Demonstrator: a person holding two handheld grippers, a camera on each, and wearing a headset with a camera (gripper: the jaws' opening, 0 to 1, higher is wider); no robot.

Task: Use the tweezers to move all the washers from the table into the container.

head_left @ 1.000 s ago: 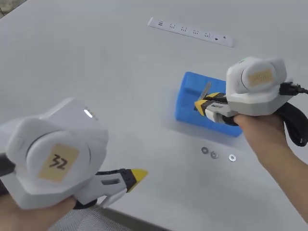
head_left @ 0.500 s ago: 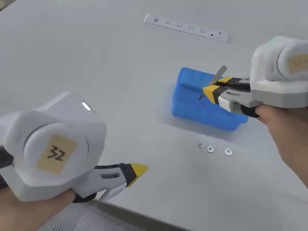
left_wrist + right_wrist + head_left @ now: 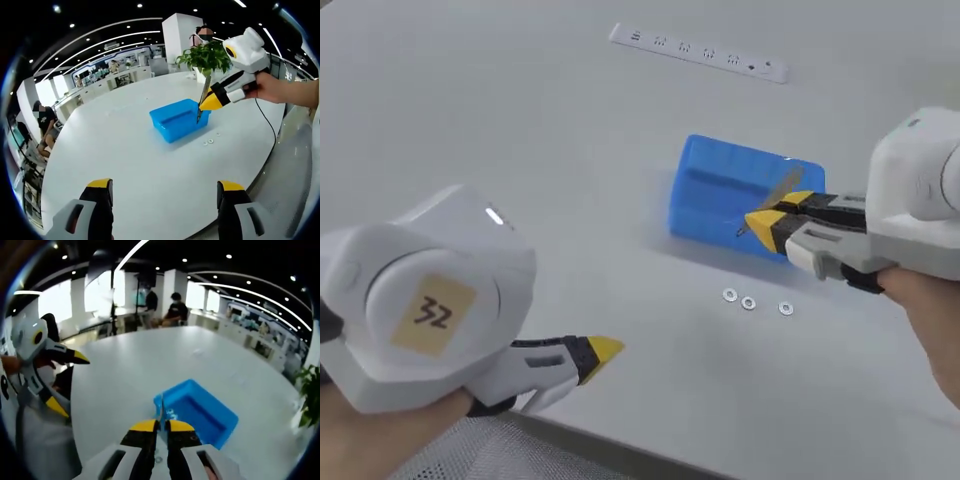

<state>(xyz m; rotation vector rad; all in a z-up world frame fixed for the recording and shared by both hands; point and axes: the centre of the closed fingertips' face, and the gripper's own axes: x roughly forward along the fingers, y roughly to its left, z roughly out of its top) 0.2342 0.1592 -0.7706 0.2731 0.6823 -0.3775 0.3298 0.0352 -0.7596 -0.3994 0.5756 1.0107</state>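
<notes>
Head view: left gripper [image 3: 586, 362] label [image 3: 433, 315] reads "32"; right gripper [image 3: 761, 224] clamps tweezers [image 3: 773, 199].

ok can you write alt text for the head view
The right hand-held gripper holds tweezers over a blue container on a white table. Three washers lie on the table just outside the container, on the person's side; the left hand-held gripper hovers at lower left.
</notes>
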